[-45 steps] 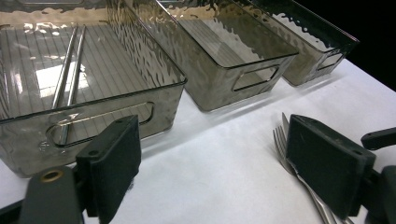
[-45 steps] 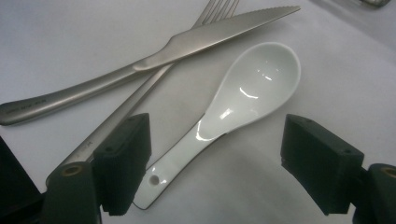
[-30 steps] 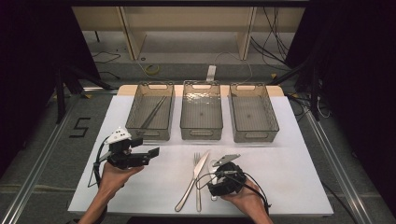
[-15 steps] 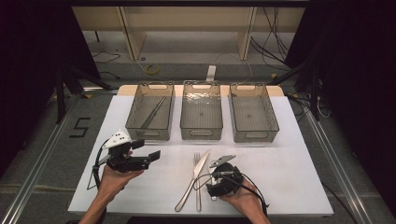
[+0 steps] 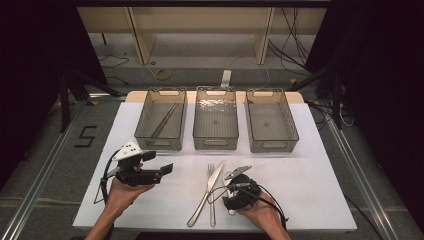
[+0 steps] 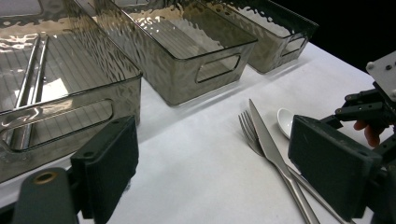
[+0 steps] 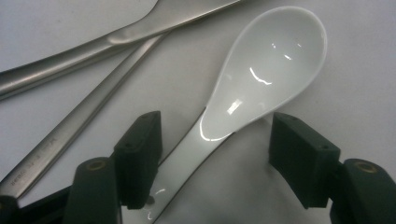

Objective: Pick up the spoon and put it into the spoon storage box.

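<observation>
The right gripper view shows the white spoon [image 7: 243, 88] lying on the counter [image 7: 355, 56] beside the knife [image 7: 93, 39], its neck between the right gripper [image 7: 215, 154]'s jaws, which have just been closing without yet pinching it. In the high view that gripper [image 5: 235, 192] hides the spoon. The left gripper [image 6: 212, 172] hangs released, empty.
</observation>
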Demonstrator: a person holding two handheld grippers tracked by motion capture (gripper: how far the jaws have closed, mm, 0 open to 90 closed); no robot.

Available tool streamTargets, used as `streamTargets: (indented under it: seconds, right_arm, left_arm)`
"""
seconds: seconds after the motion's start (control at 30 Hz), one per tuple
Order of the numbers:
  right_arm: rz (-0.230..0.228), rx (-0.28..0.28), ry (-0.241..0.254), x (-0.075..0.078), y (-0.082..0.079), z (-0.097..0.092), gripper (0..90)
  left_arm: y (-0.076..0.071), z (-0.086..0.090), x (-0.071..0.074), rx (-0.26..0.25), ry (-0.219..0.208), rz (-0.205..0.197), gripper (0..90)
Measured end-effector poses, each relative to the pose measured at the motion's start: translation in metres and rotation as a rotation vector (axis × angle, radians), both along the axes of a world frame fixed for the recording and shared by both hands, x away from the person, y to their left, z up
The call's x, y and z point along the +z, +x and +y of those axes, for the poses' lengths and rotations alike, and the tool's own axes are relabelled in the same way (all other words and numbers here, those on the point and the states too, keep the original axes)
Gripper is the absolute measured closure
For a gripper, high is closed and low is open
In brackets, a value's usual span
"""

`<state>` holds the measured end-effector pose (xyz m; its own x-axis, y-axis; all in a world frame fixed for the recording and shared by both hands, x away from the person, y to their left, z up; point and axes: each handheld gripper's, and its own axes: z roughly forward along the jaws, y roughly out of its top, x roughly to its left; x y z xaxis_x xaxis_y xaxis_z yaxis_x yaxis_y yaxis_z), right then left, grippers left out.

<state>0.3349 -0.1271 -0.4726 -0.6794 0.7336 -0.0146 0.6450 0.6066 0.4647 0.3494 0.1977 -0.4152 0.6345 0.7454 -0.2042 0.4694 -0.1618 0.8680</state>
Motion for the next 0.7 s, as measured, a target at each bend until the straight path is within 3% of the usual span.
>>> streamTargets:
  seconds: [0.1, 0.13, 0.2, 0.7]
  right_arm:
    - [-0.003, 0.008, 0.003, 0.0005, -0.0004, -0.0012, 42.5]
    - [0.015, -0.010, 0.014, 0.0015, -0.0016, -0.0004, 44.0]
    - [-0.003, 0.010, 0.007, 0.0007, -0.0012, -0.0021, 47.1]
    - [-0.006, 0.027, 0.014, 0.0027, -0.0012, -0.0060, 75.1]
  left_arm:
    - [0.0002, 0.0001, -0.0002, 0.000, -0.003, 0.002, 15.7]
    - [0.0001, -0.0001, -0.0002, 0.000, -0.001, 0.002, 15.7]
    - [-0.0004, -0.0006, -0.0001, -0.002, -0.002, 0.002, 15.7]
    - [-0.0006, -0.0015, -0.0002, -0.008, 0.005, -0.001, 16.1]
